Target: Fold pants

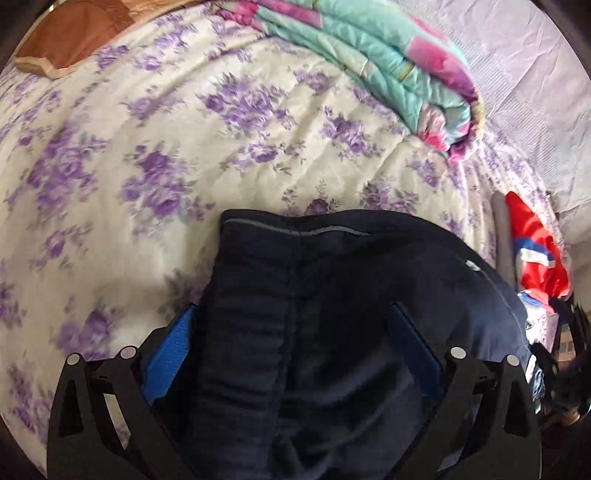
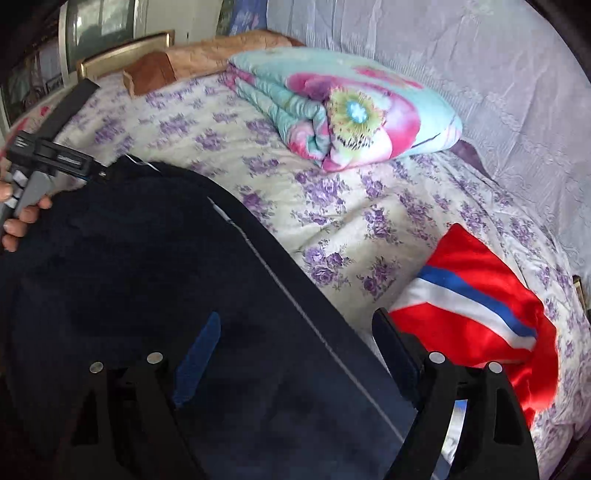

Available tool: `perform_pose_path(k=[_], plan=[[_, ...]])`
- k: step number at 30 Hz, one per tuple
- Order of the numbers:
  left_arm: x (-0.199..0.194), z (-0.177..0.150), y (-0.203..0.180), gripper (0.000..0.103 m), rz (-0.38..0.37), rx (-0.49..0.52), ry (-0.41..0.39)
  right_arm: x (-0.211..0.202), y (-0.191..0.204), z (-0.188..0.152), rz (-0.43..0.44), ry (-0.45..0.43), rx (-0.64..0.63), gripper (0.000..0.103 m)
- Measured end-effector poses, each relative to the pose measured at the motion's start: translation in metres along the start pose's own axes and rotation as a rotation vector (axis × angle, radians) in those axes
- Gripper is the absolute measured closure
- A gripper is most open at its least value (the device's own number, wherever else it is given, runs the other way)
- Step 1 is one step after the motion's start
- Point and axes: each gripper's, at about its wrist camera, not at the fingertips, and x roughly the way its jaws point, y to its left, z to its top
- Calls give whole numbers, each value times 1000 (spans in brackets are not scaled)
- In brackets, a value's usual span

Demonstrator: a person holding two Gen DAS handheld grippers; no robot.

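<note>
Dark navy pants (image 1: 314, 295) with a thin grey stripe lie on the floral bedspread (image 1: 184, 147); they also fill the lower left of the right wrist view (image 2: 147, 277). My left gripper (image 1: 295, 332) is open, its blue pads (image 1: 173, 343) wide apart with the pants fabric lying between them. My right gripper (image 2: 295, 339) is open too, its fingers (image 2: 199, 350) straddling the striped edge of the pants. The left gripper (image 2: 99, 171) also shows at the far end of the pants in the right wrist view, held by a hand.
A folded teal and pink quilt (image 2: 332, 110) lies at the back of the bed. A red, white and blue garment (image 2: 480, 306) lies at the right. A brown pillow (image 1: 74, 33) is at the head. A pale curtain (image 2: 443, 55) hangs behind.
</note>
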Motion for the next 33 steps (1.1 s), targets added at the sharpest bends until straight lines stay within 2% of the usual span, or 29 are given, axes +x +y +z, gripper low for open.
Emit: perform_pose_path(k=[2,3,4,5,7,8,12,14,15,18,20,23,25,27,29,33], plan=[[12,1,-6,5,62,29,5,38,3,7,-38,76,-7,19],[15,-1,-7,5,85,44,1,54,6,4,-44,128,-20,41],[14,0,-9,8,96,51,-8,66,9,-1,-25,185,-37,90],[11,1,-11,16,101,54,-22,67,12,-6,-5,200,-49,99],[-1,-1,-14,51,77,68,-35,41,18,-7,-31,115,-80,99],[-9,-2,-14,54,57,74,-51,21,17,-9,-18,69,-69,99],[-65,-21,-18,54,-8,110,-171,-84,22,-31,-17,-120,-60,99],[-93,-38,-17,51,-59,122,-221,-138,41,-55,1,-206,-87,99],[-105,-46,-19,46,-82,129,-236,-162,53,-70,11,-241,-99,99],[-133,-79,0,5,-168,88,-243,-211,106,-127,77,-320,-146,99],[-142,-104,23,5,-230,29,-222,-212,144,-168,144,-330,-154,99],[-140,-148,61,5,-330,-100,-169,-179,190,-219,228,-292,-119,99],[-135,-174,77,5,-364,-169,-140,-153,201,-241,268,-268,-59,99],[-131,-193,82,5,-393,-212,-121,-139,202,-255,297,-284,18,98],[-129,-200,73,5,-419,-198,-106,-137,197,-264,330,-320,66,98],[-129,-196,53,5,-378,-144,-120,-129,195,-267,337,-345,80,98]])
